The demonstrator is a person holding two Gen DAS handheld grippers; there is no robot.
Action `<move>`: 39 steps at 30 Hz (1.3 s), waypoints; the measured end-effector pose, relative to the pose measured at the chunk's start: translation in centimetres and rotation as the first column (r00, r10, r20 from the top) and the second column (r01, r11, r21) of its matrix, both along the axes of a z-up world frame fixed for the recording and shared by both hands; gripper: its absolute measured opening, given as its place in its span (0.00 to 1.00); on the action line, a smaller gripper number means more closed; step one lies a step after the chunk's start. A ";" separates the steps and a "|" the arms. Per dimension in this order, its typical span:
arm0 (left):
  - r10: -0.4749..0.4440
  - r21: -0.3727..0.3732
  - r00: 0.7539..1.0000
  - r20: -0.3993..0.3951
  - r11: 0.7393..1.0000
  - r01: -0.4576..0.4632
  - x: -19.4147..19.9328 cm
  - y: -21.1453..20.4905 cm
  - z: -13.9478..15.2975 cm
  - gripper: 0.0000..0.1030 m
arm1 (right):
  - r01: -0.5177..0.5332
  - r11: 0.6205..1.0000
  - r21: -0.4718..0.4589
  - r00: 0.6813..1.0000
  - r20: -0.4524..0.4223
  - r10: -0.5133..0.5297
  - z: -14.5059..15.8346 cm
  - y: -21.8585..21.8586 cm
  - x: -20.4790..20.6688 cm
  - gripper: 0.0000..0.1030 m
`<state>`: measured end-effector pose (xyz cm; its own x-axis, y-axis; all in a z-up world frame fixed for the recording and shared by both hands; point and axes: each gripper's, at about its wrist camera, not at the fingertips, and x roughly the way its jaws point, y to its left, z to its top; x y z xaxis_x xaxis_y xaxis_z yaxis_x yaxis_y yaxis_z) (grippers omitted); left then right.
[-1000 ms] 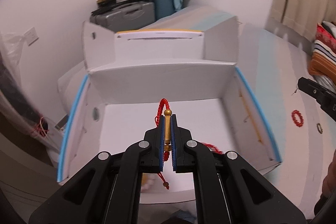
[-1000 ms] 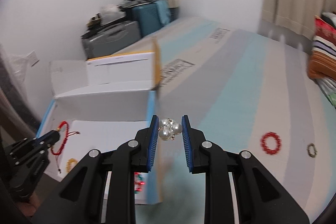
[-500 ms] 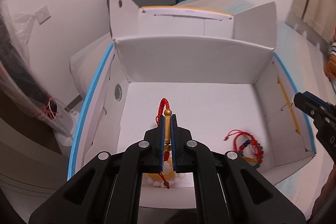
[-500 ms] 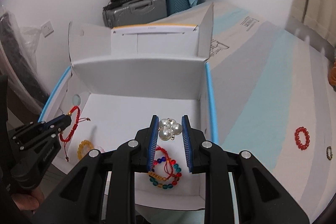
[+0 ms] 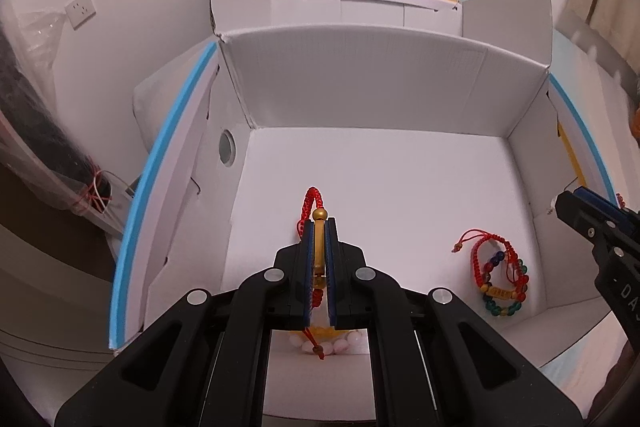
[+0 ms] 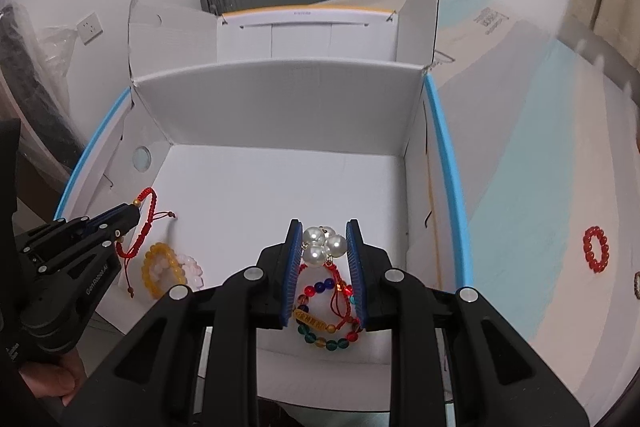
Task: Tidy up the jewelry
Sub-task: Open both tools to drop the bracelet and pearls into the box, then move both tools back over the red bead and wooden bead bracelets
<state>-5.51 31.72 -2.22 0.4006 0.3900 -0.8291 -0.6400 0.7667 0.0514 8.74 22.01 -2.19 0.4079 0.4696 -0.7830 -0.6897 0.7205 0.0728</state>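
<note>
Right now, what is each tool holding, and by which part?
Left tool: red cord bracelet, pinched on its gold bar, cord looping out ahead. Right tool: pearl cluster, clamped across the pearls.

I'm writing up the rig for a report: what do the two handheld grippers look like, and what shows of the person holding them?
Both are black plastic frames with triangular cut-outs and round silver bolt heads. The left gripper and right gripper each have two flat fingers faced with ribbed blue pads. White lettering runs along the left one's side. No cables show. A dark sleeve covers the left arm.
</note>
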 end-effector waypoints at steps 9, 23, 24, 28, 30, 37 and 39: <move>-0.006 0.011 1.000 -0.015 1.000 0.006 0.2 -0.1 -0.1 0.08 | -0.007 1.000 -0.014 1.000 -0.006 0.006 -0.5 0.4 -0.2 0.22; 0.017 0.067 0.999 0.037 0.998 -0.020 -0.1 -1.0 2.3 0.57 | -0.013 0.999 0.050 0.999 0.034 0.012 1.6 -0.6 -0.5 0.69; 0.018 0.068 0.999 0.042 0.997 -0.021 0.0 -1.0 2.5 0.59 | -0.008 0.998 0.057 0.999 0.040 0.006 1.8 -0.8 -0.5 0.74; 0.020 0.096 0.998 0.054 0.995 -0.026 0.0 -1.6 3.4 0.75 | 0.024 0.996 0.088 0.998 0.063 -0.030 3.0 -2.0 -0.3 0.86; 0.017 0.110 0.998 0.066 0.994 -0.024 0.0 -2.0 4.0 0.78 | 0.043 0.993 0.106 0.996 0.068 -0.051 3.5 -2.8 0.0 0.88; -0.020 0.156 0.996 0.090 0.988 0.006 0.6 -4.6 5.6 0.94 | 0.105 0.985 0.139 0.988 0.097 -0.119 5.1 -6.3 1.4 0.93; -0.037 0.156 0.994 0.101 0.988 0.021 1.0 -5.6 5.8 0.94 | 0.121 0.982 0.142 0.984 0.114 -0.138 5.5 -7.2 1.6 0.93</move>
